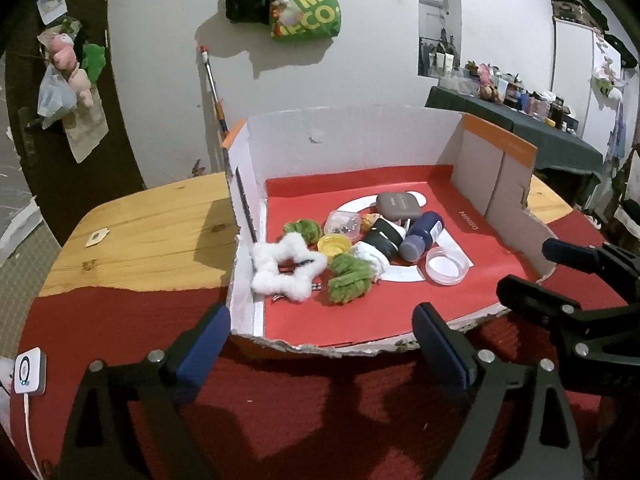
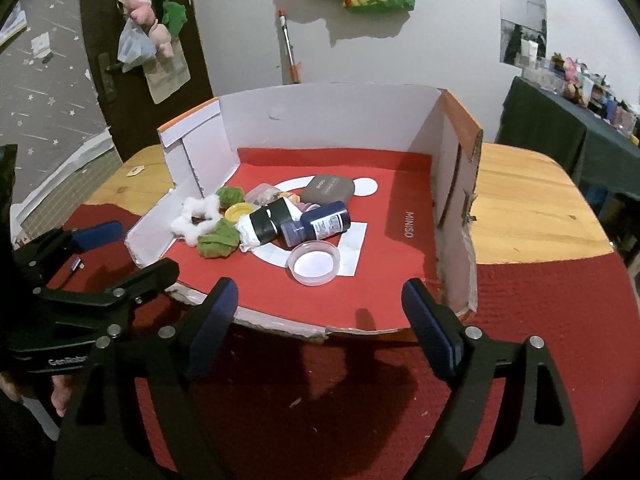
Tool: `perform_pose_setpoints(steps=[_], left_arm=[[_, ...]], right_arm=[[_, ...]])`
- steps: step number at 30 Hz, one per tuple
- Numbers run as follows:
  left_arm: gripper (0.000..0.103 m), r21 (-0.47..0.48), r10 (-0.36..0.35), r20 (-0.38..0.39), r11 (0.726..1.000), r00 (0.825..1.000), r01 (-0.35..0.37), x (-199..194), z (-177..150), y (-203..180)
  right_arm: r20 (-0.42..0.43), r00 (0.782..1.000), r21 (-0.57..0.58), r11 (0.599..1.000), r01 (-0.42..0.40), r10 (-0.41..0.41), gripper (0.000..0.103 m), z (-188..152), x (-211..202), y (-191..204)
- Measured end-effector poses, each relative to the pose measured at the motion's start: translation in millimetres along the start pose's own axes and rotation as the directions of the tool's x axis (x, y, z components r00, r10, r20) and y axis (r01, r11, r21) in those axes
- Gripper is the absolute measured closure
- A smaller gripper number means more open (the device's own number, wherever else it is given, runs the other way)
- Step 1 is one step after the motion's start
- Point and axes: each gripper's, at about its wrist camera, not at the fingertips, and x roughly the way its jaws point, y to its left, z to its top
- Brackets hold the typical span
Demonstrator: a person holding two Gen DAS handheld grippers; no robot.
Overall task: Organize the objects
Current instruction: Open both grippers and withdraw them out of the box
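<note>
A torn cardboard box (image 1: 352, 140) (image 2: 320, 116) with a red floor holds a pile of small items: a white fluffy star (image 1: 286, 270) (image 2: 198, 216), two green fuzzy pieces (image 1: 348, 278) (image 2: 218, 242), a yellow lid (image 1: 334, 243) (image 2: 237, 212), a dark blue bottle (image 1: 420, 236) (image 2: 320, 224), a grey case (image 1: 400, 205) (image 2: 328, 190), and a clear round lid (image 1: 446, 267) (image 2: 314, 267). My left gripper (image 1: 320, 344) is open and empty before the box's front edge. My right gripper (image 2: 320, 320) is open and empty, also before the front edge.
The box stands on a wooden table (image 1: 152, 232) (image 2: 528, 216) partly covered by a red cloth (image 1: 280, 408) (image 2: 560, 340). A small white device with a cable (image 1: 28, 370) lies at the left. Bags and toys hang on the wall behind.
</note>
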Motion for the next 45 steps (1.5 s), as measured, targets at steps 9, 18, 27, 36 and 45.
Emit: perform_pose_setpoints(steps=[9,18,27,36,45], left_arm=[[0.005,-0.032,0.027,-0.03,0.999,0.999,-0.028,6,-7,6],[0.0,-0.022,0.038,-0.013,0.999,0.999,-0.039,7,-11,4],[0.0,-0.039,0.025,-0.014,0.999,1.0,-0.025,8,-12,7],[0.0,-0.041,0.035,-0.009,0.999,0.999,-0.035,3,-10,7],[0.0,-0.049,0.025,-0.011,0.998,1.0,-0.025,-6,-13,9]], right_arm=[[0.052,0.997,0.008,0.998,0.061,-0.061,0.011,-5,-4,-6],[0.07,0.993,-0.018,0.995,0.096,-0.094,0.009,-9,-3,-1],[0.071,0.993,-0.02,0.995,0.098,-0.096,0.009,-10,-3,0],[0.081,0.994,-0.013,0.997,0.076,-0.075,0.009,-8,-10,1],[0.098,0.993,-0.006,0.998,0.068,-0.067,0.002,-8,-21,1]])
